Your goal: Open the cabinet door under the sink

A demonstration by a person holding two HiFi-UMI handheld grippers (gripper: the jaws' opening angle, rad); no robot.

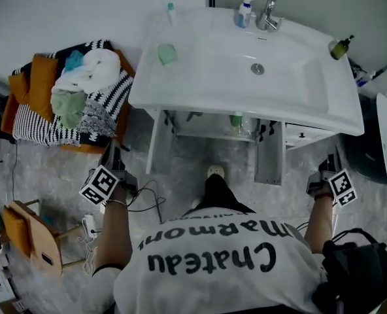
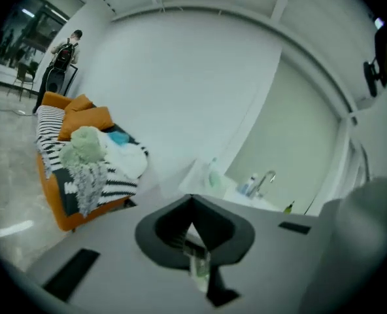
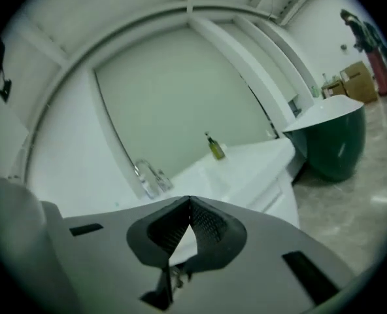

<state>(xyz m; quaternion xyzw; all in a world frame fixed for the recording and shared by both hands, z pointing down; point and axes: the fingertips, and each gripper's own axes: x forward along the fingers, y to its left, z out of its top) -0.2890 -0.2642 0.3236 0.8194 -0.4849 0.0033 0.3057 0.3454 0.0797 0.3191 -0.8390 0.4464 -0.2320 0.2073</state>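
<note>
two grippers: both with fingers pressed tip to tip, and both empty.
left gripper (image 2: 192, 200): pads meet at the front, with only a thin wedge of gap behind the tips and nothing in it.
right gripper (image 3: 189, 203): fingers closed the same way, holding nothing.
left gripper, head view: at 8 o'clock, in the person's left hand, well apart from the cabinet.
right gripper, head view: between 3 and 4 o'clock, in the person's right hand, off the sink's right corner and clear of it.
cabinet (image 1: 213, 135): under the sink at frame centre, its inside in view.
left door (image 1: 157, 146): swung out toward the person, seen edge-on.
right door (image 1: 270, 154): also swung out, edge-on, at 2 o'clock from the person's shoe (image 1: 215, 171).
shelf inside: a few bottles (image 1: 240, 123) stand on it, too small to tell apart.
sink (image 1: 180, 84): white, at 12 o'clock in the head view.
tap (image 1: 267, 10): at the sink's back rim, with a pump bottle (image 1: 244, 12) just beside it.
olive bottle (image 1: 340, 48): on the sink's right back corner.
green block (image 1: 167, 53): on the sink's left ledge.
laundry (image 1: 82, 90): piled on an orange chair (image 1: 23, 84) at 10 o'clock, beside the sink.
tub (image 3: 334, 142): dark green with a white rim, at 3 o'clock in the right gripper view, just past the sink.
</note>
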